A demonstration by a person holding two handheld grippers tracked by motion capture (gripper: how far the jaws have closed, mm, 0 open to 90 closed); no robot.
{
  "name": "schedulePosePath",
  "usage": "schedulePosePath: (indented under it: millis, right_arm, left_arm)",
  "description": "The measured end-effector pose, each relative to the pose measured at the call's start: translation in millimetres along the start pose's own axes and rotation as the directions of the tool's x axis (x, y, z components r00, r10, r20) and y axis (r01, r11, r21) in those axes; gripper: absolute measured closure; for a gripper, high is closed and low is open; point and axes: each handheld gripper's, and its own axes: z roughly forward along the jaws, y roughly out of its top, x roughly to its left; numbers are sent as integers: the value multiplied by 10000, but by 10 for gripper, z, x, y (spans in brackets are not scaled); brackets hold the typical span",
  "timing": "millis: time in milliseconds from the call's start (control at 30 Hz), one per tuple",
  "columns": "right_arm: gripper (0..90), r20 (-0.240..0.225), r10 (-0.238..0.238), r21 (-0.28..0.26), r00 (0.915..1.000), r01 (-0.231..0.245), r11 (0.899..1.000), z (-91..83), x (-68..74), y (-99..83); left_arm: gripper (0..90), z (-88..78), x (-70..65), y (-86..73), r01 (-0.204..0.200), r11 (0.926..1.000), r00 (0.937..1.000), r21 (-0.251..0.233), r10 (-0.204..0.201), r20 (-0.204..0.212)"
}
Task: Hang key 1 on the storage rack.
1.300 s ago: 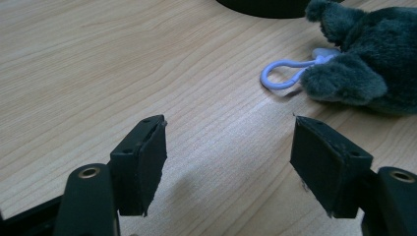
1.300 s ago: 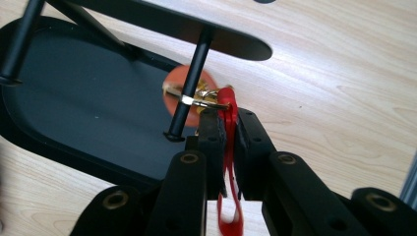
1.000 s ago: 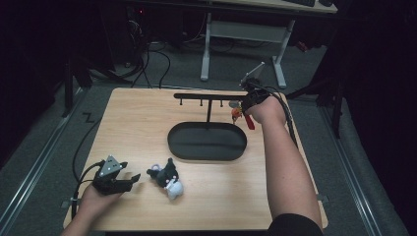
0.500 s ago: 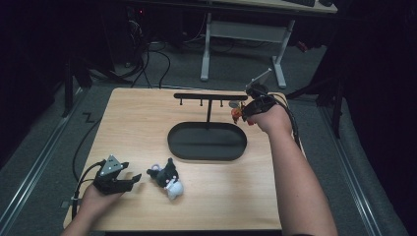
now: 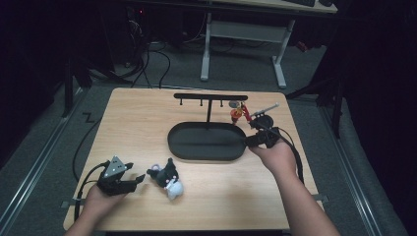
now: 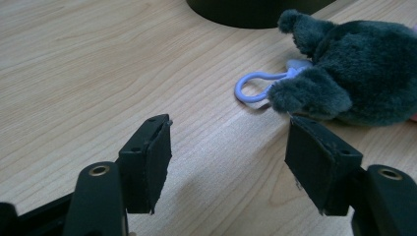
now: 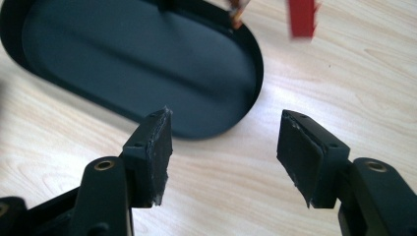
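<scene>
Left hand-held gripper (image 6: 228, 162), jaws apart and empty, just beside the plush keychain toy (image 6: 339, 73) on the table (image 5: 147, 123), well apart from the black hanger stand (image 5: 209, 140): soft, light, compressible; best taken by its lilac clasp loop (image 6: 255, 88).

The right gripper (image 7: 223, 147), jaws just opening and empty, hangs over the black tray's (image 7: 248, 105) rim.

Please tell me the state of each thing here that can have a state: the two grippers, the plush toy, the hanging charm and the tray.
Left gripper: open, fingers empty, near the toy.
Right gripper: open, has just been opening, nothing between fingers.
Plush toy: lying on the table, not held.
Red charm: hanging from the rack.
Tray: empty.
</scene>
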Motion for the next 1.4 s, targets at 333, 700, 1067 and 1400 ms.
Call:
schedulePosePath:
  millis: [333,700,1067,1400]
  right_arm:
    - [385,-172,-427,-1204,9989,404,9919,170,92,-681]
    - [382,-410,60,-2617,9991,-165,9650,354,143,-1273]
    - [405,-467,27,-3867,9989,-206,9220,444,377,-1762]
    - [414,-321,227,-4129,9992,-339,9101,454,343,-1755]
  left_arm:
    - [347,-17,-36,5,437,9989,9989,-141,-435,174]
    - [371,-4,-83,13,689,9976,9976,-95,-688,117]
    - [616,31,-185,27,918,9953,9946,298,-902,-521]
    - [840,133,-328,89,535,9972,9983,525,-522,-251]
